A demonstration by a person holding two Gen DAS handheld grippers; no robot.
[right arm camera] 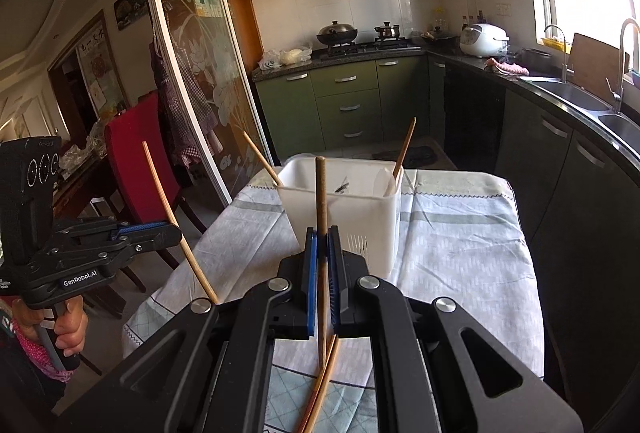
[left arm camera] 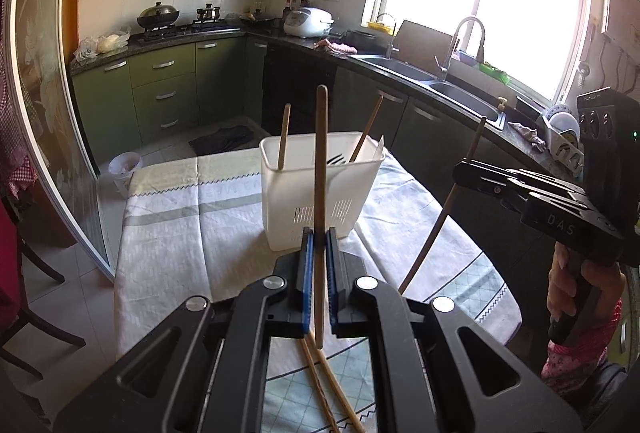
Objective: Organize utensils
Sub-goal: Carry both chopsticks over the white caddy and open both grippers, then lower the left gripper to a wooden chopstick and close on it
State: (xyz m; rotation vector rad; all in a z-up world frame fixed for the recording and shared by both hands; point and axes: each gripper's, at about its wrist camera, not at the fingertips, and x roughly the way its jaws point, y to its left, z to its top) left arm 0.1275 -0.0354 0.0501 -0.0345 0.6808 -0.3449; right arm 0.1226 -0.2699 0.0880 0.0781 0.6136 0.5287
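Observation:
A white plastic utensil holder [left arm camera: 320, 189] stands on the cloth-covered table; it also shows in the right wrist view [right arm camera: 340, 217]. It holds two chopsticks [left arm camera: 283, 141] and a dark fork [left arm camera: 334, 159]. My left gripper [left arm camera: 320, 233] is shut on a light wooden chopstick [left arm camera: 321, 169], held upright just before the holder. My right gripper [right arm camera: 322, 233] is shut on a dark wooden chopstick [right arm camera: 321, 209], also upright near the holder. Each gripper shows in the other's view, the right [left arm camera: 464, 169] and the left [right arm camera: 176, 231]. Two more chopsticks [right arm camera: 320, 389] lie on the cloth below.
The table [left arm camera: 172, 225] has a pale checked cloth. A red chair [right arm camera: 136, 161] stands at its left. Green cabinets, a stove with pots [left arm camera: 158, 17] and a sink counter [left arm camera: 452, 89] run behind and to the right. A white bin [left arm camera: 125, 169] sits on the floor.

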